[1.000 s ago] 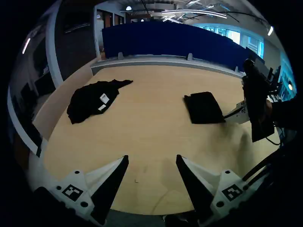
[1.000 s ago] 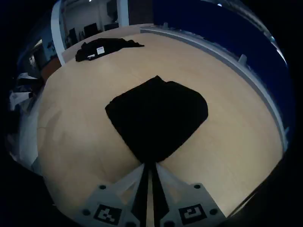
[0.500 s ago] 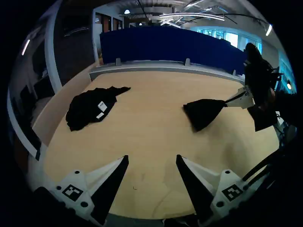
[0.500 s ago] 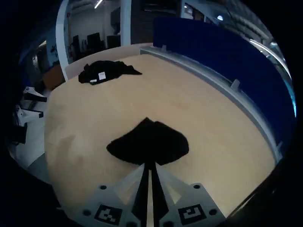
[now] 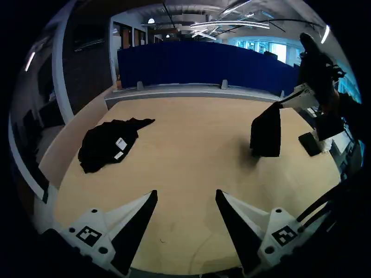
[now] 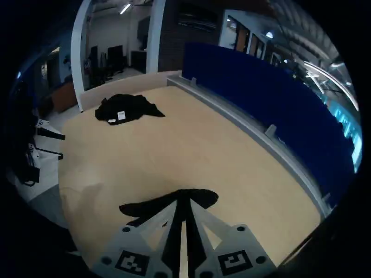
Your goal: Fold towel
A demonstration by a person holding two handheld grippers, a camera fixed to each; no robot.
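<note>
One black towel [image 5: 266,130], apparently folded, hangs pinched in right gripper [image 6: 184,197]; left gripper [image 5: 185,197] fingers wide, empty. Second black cloth [image 5: 104,144] lies crumpled on table [image 5: 195,153], untouched; likely half remaining.

You have no words, numbers or brand names that can be read here. The nearest thing to a label is a small white tag [image 5: 121,143] on the crumpled black garment [image 5: 99,148] lying on the table [image 5: 190,139]. Its print is too small to make out in either view. Each finger of your left gripper [image 5: 185,193] bears a square black-and-white coded marker [image 5: 88,235]. The fingers of your right gripper [image 6: 184,197] bear the same kind, a pattern rather than letters.
</note>
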